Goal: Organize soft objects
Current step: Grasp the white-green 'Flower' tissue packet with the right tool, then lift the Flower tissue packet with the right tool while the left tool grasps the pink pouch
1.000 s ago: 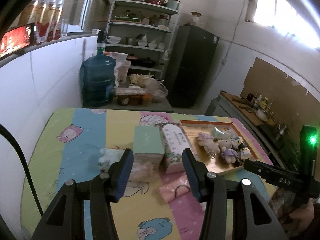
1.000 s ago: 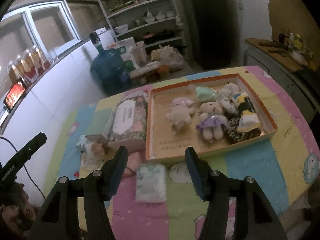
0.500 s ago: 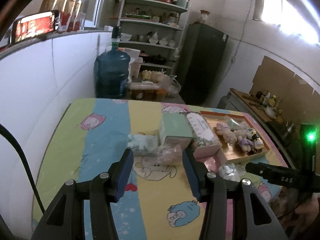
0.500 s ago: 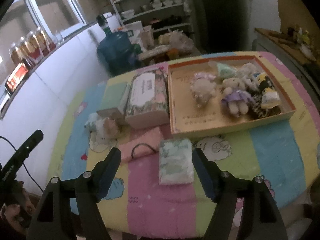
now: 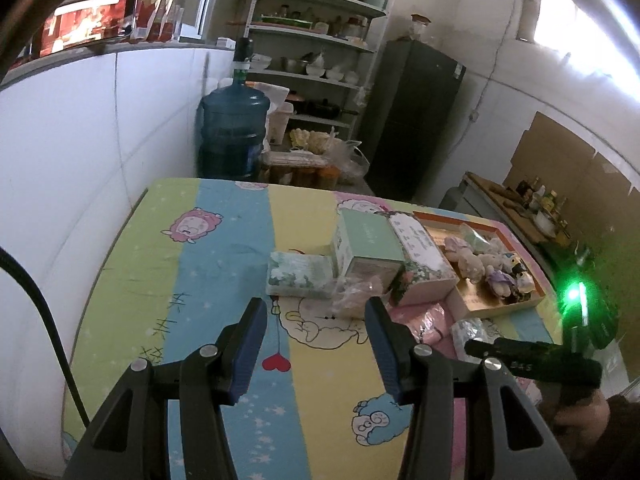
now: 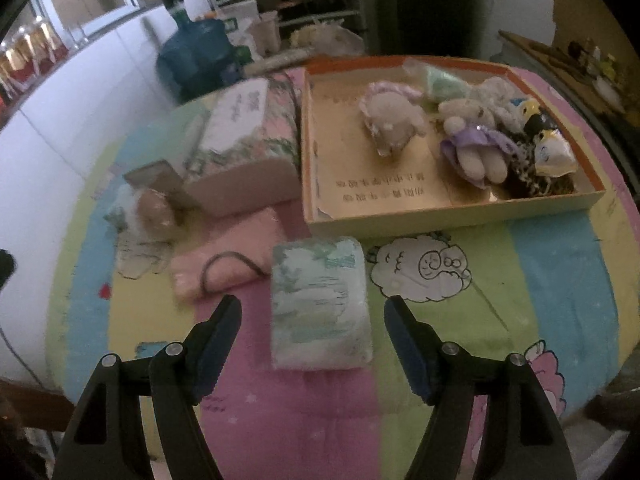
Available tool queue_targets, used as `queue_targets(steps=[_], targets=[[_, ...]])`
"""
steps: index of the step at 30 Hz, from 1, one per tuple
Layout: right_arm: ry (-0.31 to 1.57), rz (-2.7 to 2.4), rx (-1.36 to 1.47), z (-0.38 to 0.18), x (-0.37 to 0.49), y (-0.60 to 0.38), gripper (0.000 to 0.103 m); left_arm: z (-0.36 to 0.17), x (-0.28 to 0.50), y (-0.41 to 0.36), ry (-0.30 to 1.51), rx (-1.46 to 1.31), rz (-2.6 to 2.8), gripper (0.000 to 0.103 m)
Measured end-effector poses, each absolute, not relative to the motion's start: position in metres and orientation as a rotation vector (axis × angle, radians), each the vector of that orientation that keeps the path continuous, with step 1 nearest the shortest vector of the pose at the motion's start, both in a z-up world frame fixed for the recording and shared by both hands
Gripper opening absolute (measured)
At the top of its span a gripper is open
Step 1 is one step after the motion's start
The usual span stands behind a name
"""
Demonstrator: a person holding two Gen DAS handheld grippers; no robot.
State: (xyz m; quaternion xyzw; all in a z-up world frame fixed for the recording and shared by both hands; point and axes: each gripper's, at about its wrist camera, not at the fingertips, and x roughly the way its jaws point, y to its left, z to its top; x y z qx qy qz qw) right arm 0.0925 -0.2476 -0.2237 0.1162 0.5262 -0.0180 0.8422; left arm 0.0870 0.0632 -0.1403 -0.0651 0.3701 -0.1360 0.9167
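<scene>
Table cover (image 6: 540, 280): soft cloth with wide stripes in green, blue, yellow and pink, printed with cartoon sheep.
Left gripper (image 5: 316, 322): black frame with blue ribbed pads; the jaws stand about half open and nothing is between them. It hangs over the blue and yellow stripes, in front of the packs.
Clear bag (image 6: 150, 210): crinkled thin plastic with something pale brown inside, at the left end of the group.
Green box (image 5: 368, 240): smooth cardboard, square, pale green top, just beside the floral box.
Floral box (image 6: 244, 140): long, with a white label on top and a flower print on the sides; it touches the tray's left wall.
Pink cloth (image 6: 228, 256): soft, folded, with a thin dark loop on it, in front of the floral box.
Tissue pack (image 6: 320, 308): soft plastic pillow shape, pale green and white print, flat on the pink stripe, in front of the tray.
Right gripper (image 6: 312, 320): jaws wide apart, one on each side of the tissue pack, pads not touching it.
Tray (image 6: 452, 216): shallow cardboard, orange rim, gold floor with printed characters.
Plush toys (image 6: 472, 140): small and fuzzy, cream and lilac, crowded in the tray's right half.
</scene>
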Motion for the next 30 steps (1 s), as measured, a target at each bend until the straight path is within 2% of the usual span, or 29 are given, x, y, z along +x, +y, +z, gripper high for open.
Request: queue_targets(steps=[21,24,26,30], targets=[[1.174,-0.034,0.172,-0.249,0.111,-0.244,0.075,-0.156,0.096,0.064,0.811,-0.161,-0.283,0.051],[1.174,-0.054,0.149,-0.249,0.112,-0.242,0.066,-0.157,0.096,0.063,0.814,-0.161,-0.284,0.051],[1.168,-0.061,0.143,-0.248,0.108,-0.24,0.052,-0.158,0.095,0.063,0.816,-0.161,-0.285,0.051],[1.165,-0.047,0.157,-0.247,0.105,-0.244,0.05,-0.159,0.095,0.062,0.819,-0.16,-0.289,0.051]])
